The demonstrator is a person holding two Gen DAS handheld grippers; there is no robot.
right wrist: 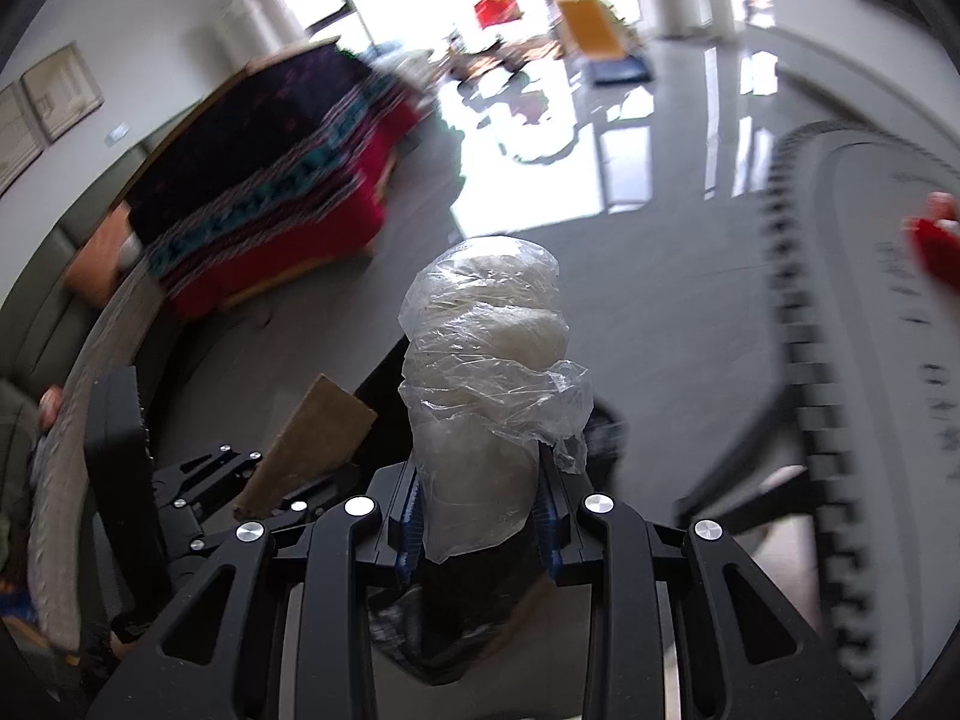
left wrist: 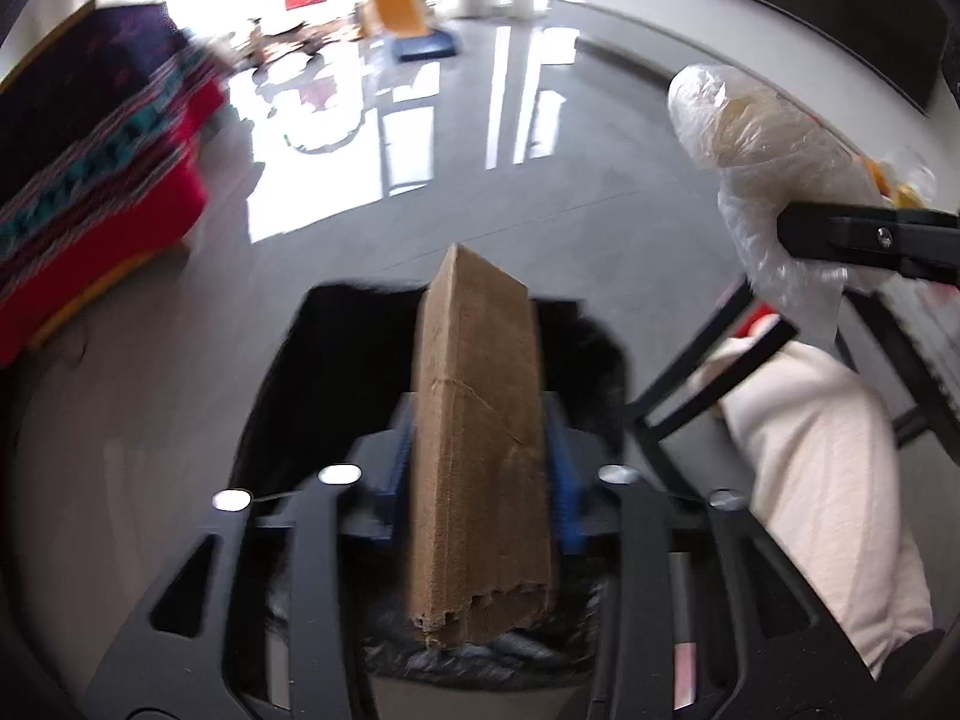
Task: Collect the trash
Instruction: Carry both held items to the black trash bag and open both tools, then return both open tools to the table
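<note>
Left gripper (left wrist: 480, 468) brackets a cardboard scrap (left wrist: 480, 450), grip uncertain, and right gripper (right wrist: 480, 516) clasps a crumpled plastic bag (right wrist: 486, 396), both poised over the black-lined bin (left wrist: 336, 348), evidently for dropping

I saw a torn brown cardboard piece (left wrist: 480, 450) standing on edge, ragged end nearest me, above a black-lined trash bin (left wrist: 336, 348) on the floor. To its right hung a crumpled clear plastic bag (right wrist: 486, 396) wrapped around a pale, lumpy mass, upright and bunched at the top.
</note>
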